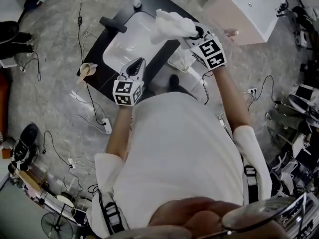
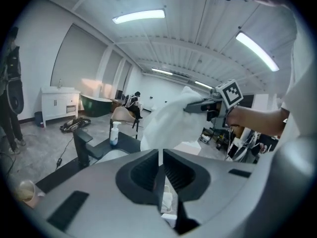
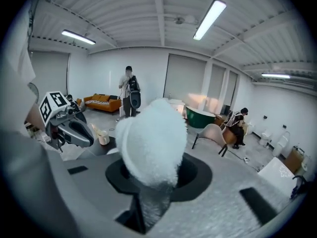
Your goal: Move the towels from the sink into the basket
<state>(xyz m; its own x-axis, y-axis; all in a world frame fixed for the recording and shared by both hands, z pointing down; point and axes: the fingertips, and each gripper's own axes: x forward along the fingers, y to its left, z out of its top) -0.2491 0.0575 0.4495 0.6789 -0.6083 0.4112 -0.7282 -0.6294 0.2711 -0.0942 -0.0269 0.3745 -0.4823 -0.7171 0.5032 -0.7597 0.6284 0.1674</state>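
At the far left of the black desk (image 1: 95, 51) the left claw (image 1: 137, 65) hangs over the near rim of the sink (image 1: 119, 46). Its jaws are drawn together to a thin slit and nothing is between them. The white basin looks bare from the head view, though its right end is covered by the lifted cloth, so I cannot tell whether more lies there. Above that right end is the towel (image 1: 169, 26), a white, fluffy bundle held clear of the basin. It is bunched in the right claw (image 1: 196, 34), whose jaws are clamped on a gathered fold, with the loose part puffing out in front of them. Lower and further right, just off the desk's edge, sits a pale container that I take to be the basket (image 1: 175, 63), with something white already in it. The towel should be light, soft and limp. It will sag and trail wherever it is not pinched, and a thick fold near the middle gives the safest hold. Wet cloth would weigh more and might drip.
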